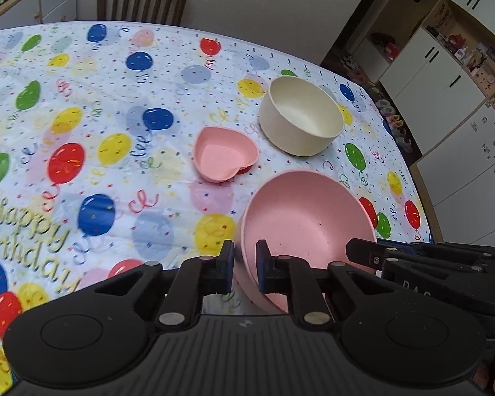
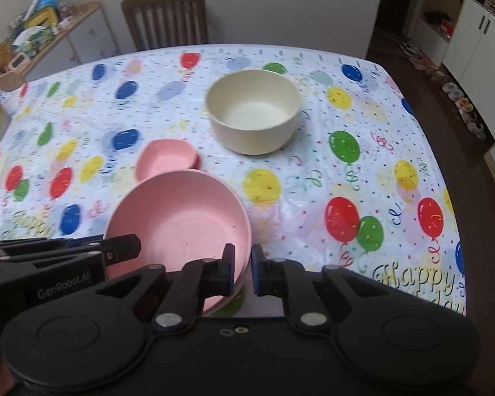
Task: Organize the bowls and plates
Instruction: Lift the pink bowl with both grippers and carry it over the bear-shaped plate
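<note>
Where "GenRobot.AI" marks the left claw [image 2: 122, 247], "Happy" crosses the tablecloth [image 2: 313, 171].

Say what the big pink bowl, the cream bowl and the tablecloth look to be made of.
Big pink bowl: matte, faintly speckled, thin rim; probably wheat-straw or bamboo-fibre plastic, not ceramic.
Cream bowl: same dull, grainy finish without glaze shine; likely the same composite.
Tablecloth: glossy printed sheet with creases and glare; looks like thin plastic or vinyl.

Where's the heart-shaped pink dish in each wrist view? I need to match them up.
Left wrist: heart-shaped pink dish sits mid-frame, left of the cream bowl.
Right wrist: heart-shaped pink dish sits left of centre, partly behind the pink bowl.
Shared landmark: the cream bowl.
</note>
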Demonstrator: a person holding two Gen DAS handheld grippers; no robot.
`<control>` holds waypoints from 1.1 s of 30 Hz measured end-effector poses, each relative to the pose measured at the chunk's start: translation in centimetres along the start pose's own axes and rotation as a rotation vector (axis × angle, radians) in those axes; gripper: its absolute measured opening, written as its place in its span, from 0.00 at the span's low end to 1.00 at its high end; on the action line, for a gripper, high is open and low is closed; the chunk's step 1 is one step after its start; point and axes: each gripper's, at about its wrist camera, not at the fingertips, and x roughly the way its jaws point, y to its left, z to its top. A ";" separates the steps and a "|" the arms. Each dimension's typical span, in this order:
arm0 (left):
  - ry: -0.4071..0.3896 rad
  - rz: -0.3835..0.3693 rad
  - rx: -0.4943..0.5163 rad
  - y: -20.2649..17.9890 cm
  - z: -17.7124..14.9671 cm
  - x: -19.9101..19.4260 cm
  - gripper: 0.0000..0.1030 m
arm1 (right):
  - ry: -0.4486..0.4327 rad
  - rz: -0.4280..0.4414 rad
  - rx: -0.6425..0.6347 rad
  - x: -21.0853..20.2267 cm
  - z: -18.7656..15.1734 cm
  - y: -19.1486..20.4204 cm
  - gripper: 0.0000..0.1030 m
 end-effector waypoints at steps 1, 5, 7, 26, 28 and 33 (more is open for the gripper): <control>-0.003 0.007 -0.003 0.2 -0.3 -0.6 0.13 | -0.001 0.006 -0.005 -0.4 -0.2 0.3 0.09; -0.011 0.035 -0.025 1.0 -1.7 -2.7 0.13 | 0.005 0.035 -0.027 -1.7 -1.2 1.7 0.09; -0.015 0.055 -0.033 1.4 -2.6 -3.8 0.13 | 0.017 0.054 -0.036 -2.2 -1.8 2.3 0.09; 0.015 0.203 -0.143 5.6 -11.7 -10.2 0.13 | 0.115 0.208 -0.229 -5.4 -9.1 9.1 0.10; 0.020 0.210 -0.152 5.8 -12.3 -10.4 0.13 | 0.133 0.216 -0.237 -5.2 -9.7 9.4 0.10; 0.036 0.217 -0.158 6.2 -13.3 -10.5 0.13 | 0.165 0.224 -0.262 -5.0 -11.1 10.1 0.10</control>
